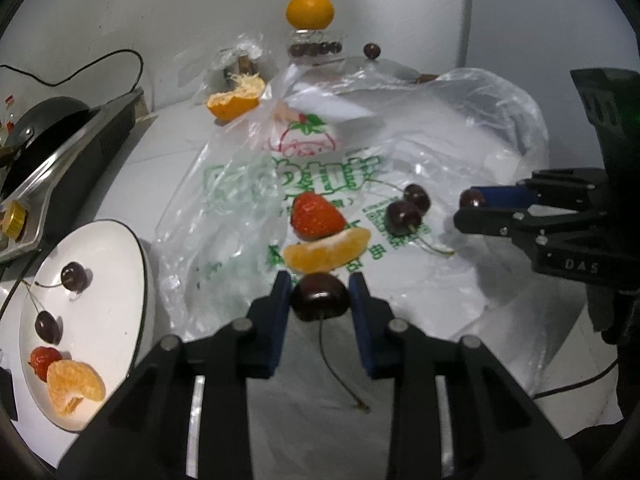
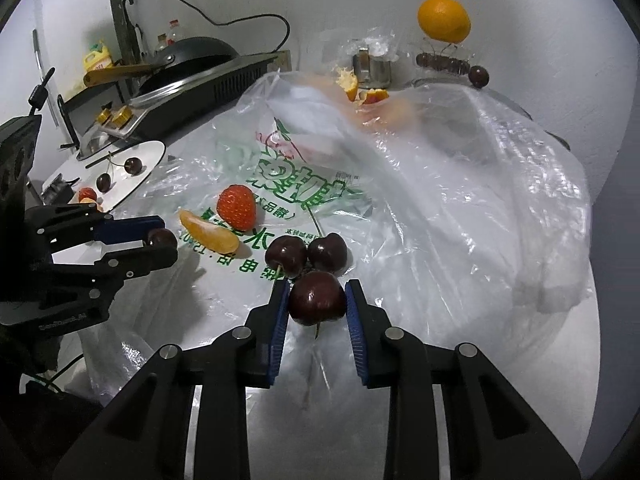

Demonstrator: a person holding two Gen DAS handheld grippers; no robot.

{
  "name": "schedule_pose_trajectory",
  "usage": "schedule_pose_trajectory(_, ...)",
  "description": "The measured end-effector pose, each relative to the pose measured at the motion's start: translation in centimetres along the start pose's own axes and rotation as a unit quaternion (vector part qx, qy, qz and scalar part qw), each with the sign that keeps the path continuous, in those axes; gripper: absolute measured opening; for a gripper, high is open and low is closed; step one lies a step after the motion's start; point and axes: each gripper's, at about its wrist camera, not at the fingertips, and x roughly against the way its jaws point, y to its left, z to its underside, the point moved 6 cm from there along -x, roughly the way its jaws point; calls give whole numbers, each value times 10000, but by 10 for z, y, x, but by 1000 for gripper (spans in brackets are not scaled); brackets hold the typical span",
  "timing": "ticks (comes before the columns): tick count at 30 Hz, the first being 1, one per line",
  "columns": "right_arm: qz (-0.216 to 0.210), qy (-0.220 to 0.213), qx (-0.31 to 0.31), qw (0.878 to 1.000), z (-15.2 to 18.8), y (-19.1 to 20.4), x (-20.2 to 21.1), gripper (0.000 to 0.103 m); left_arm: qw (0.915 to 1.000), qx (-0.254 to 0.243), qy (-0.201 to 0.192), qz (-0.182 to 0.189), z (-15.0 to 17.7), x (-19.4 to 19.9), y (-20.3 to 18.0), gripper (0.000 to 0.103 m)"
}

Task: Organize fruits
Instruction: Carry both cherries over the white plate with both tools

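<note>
My left gripper (image 1: 320,294) is shut on a dark cherry (image 1: 319,296) whose stem trails toward me. My right gripper (image 2: 317,300) is shut on another dark cherry (image 2: 317,298). Each gripper shows in the other view, the right gripper (image 1: 466,206) at the right edge, the left gripper (image 2: 160,242) at the left. On the printed plastic bag (image 1: 320,176) lie a strawberry (image 1: 316,216), a mandarin segment (image 1: 326,250) and two cherries (image 1: 406,208). A white plate (image 1: 116,248) at the left holds two cherries (image 1: 74,276), a strawberry (image 1: 44,360) and a mandarin piece (image 1: 74,386).
At the back stand a whole orange (image 1: 310,10) on a glass holder, a peeled half orange (image 1: 234,100) and a loose cherry (image 1: 371,51). A stove with a black pan (image 1: 44,120) fills the left side. A clear bag (image 2: 480,184) bulges at the right.
</note>
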Motion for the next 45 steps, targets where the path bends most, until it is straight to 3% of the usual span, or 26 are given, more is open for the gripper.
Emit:
schedule_pose_trajectory(23,60,-432,250,9987,-9,43,42,30,9990,42,-436,8,11,63,2,30)
schedule_pose_trajectory(45,116,-680,581,9959,-39,110,46,30,9953,478,-830,-174,31,107,71,30)
